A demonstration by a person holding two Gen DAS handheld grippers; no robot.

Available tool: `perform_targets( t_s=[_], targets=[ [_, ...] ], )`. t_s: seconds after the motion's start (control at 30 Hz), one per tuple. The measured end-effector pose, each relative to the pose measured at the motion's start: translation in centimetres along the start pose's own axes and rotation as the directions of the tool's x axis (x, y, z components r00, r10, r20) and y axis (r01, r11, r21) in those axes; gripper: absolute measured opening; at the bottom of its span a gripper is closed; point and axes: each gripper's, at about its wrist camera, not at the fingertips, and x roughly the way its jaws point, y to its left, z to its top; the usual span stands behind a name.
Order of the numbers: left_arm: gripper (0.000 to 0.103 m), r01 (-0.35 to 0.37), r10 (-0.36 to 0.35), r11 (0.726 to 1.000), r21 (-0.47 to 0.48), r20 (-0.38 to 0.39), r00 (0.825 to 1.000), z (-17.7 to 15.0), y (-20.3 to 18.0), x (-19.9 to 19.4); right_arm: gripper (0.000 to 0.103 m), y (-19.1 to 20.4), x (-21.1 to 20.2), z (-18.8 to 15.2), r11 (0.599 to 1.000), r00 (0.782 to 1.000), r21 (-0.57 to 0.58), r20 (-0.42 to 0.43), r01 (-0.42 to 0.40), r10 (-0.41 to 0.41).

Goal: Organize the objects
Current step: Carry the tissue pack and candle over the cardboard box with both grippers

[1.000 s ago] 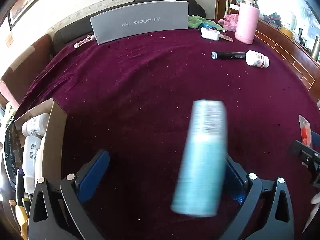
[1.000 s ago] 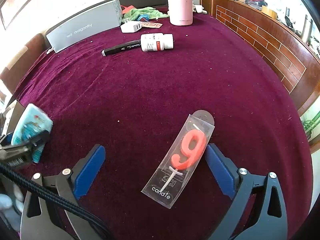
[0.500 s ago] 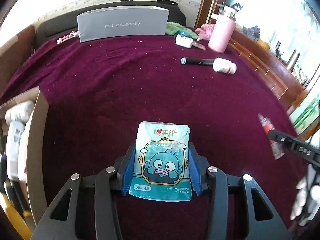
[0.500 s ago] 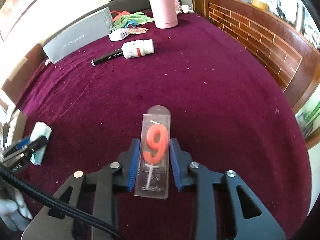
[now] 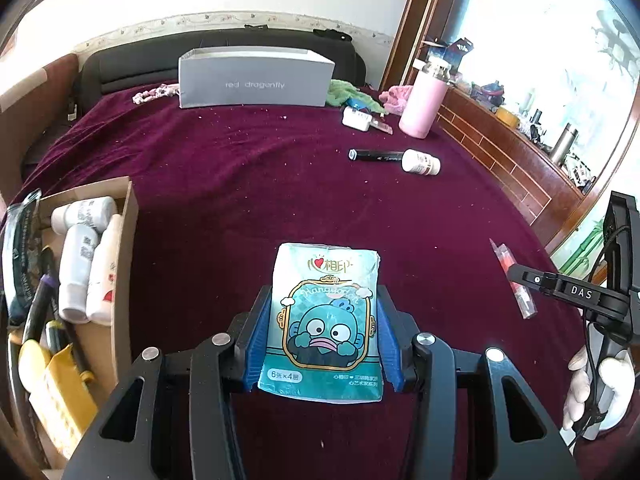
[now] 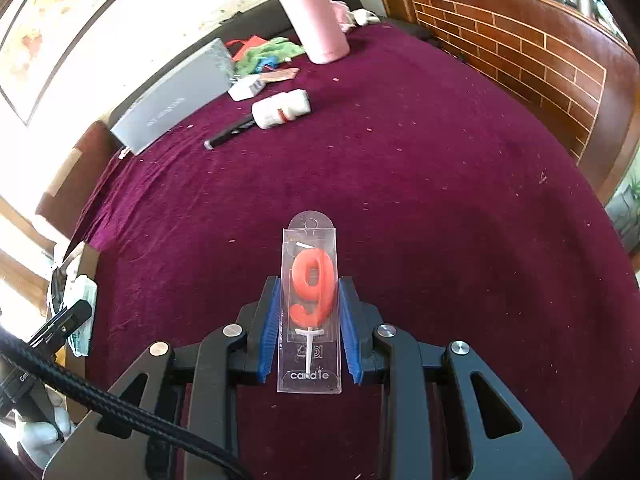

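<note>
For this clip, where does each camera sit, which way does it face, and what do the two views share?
Left wrist: on the left gripper, facing down the maroon cloth; jaws shut on a tissue pack; gloved hand at right.
Right wrist: on the right gripper, facing the same cloth; jaws shut on a candle pack.
Shared: grey box, pink bottle.
</note>
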Motion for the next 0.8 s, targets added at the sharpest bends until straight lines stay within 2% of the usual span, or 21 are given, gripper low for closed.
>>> perform_targets(
  t_s=[0.23,0.47,0.63,0.8],
  targets=[
    [0.042,-0.002,0.005,0.999,-0.051,0.058,0.998,-1.0,2.5,-4.1,0.026,2.9,-1.4,-0.4,0.996,0.997,-0.046,-0.001,-0.073,0.073],
    [0.042,-0.058,0.079,0.984,-0.169,0.121,0.989,-3.1,8.5,-9.5,0.026,9.4,-1.9,-0.8,0.972,0.982,-0.137,-0.029,-0.191,0.188],
    [0.042,-0.133,0.173,0.957,-0.258,0.138,0.975,-5.0,13.8,-12.4,0.026,15.3,-1.0,-1.1,0.933,0.952,-0.195,-0.096,-0.303,0.29],
    [0.042,-0.209,0.247,0.928,-0.309,0.09,0.965,-6.5,18.3,-13.1,0.026,21.3,0.6,-2.3,0.886,0.916,-0.241,-0.177,-0.395,0.361]
  ],
)
